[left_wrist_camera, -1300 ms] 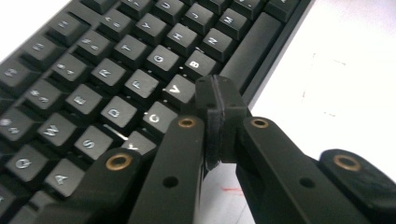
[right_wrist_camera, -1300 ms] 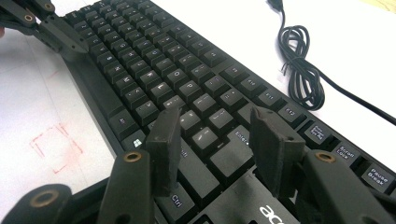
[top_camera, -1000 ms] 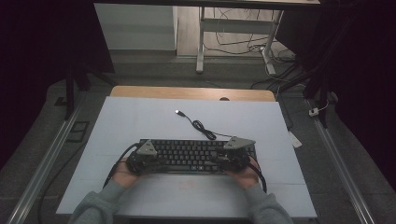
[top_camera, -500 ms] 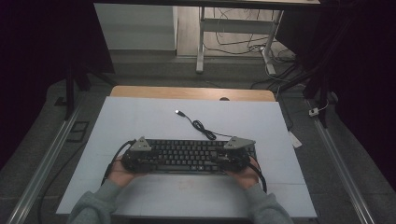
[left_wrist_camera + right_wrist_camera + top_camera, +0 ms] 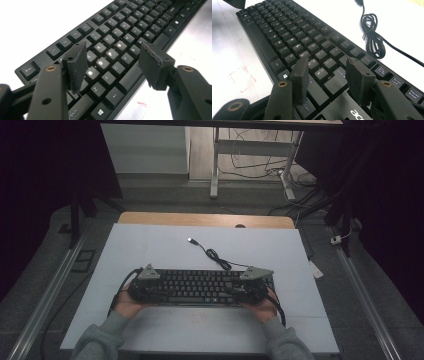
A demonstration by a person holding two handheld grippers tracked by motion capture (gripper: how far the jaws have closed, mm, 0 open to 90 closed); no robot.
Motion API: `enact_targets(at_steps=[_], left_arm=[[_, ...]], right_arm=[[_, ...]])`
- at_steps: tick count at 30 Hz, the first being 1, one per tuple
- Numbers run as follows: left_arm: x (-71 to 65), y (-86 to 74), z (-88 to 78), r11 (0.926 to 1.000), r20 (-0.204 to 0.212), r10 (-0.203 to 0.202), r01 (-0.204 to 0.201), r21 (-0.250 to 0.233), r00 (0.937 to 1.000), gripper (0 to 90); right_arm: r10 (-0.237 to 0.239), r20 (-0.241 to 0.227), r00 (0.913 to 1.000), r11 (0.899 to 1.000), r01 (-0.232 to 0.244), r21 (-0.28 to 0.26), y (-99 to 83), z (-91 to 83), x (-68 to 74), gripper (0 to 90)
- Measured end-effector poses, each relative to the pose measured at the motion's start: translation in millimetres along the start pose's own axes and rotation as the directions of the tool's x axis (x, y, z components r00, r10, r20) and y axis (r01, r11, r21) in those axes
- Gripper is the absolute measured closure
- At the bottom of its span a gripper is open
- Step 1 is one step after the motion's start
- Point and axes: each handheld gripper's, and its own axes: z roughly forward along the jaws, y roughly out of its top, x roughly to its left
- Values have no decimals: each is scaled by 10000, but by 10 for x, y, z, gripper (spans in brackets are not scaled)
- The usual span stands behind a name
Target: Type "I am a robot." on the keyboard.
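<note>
A black keyboard (image 5: 200, 286) lies across the near middle of the white table (image 5: 150, 245), its cable (image 5: 215, 256) curling away toward the far side and ending in a loose plug. The left gripper (image 5: 112, 62) hovers over the keyboard's left end with its jaws spread wide, the letter keys showing between the pads; nothing is pinched. The right gripper (image 5: 325, 75) sits over the right end, above the Enter and Ctrl keys, its jaws likewise apart and empty. In the high view both grippers flank the keyboard, with the person's hands just near of it. The risk I see from here is a poor hold: if the jaws close on the keycaps rather than on the edges of the case, the pads could slip off or pry a cap loose. A lift with uneven grip at the two ends would tilt the keyboard and let it slide out. The coiled cable could also drag or snag if the keyboard is moved toward the near edge.
</note>
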Motion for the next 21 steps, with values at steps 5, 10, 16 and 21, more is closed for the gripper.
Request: enact_targets(at_steps=[5,10,16,21], left_arm=[[57,-2,4,9998,-106,-221,221,-17,9997,366],[145,-17,32,9982,-291,-594,595,25,9978,356],[227,-37,18,9958,-514,-902,894,-185,9946,388],[261,-50,-1,9946,-663,-1022,1008,-250,9925,419]], right_arm=[[2,11,10000,10000,-2,54,-4,2,-6,536],[26,-14,10000,10000,-26,52,-11,7,-6,536],[1,78,10000,9999,-2,143,-13,13,-10,532],[-2,64,10000,9999,1,147,-11,14,-3,533]])
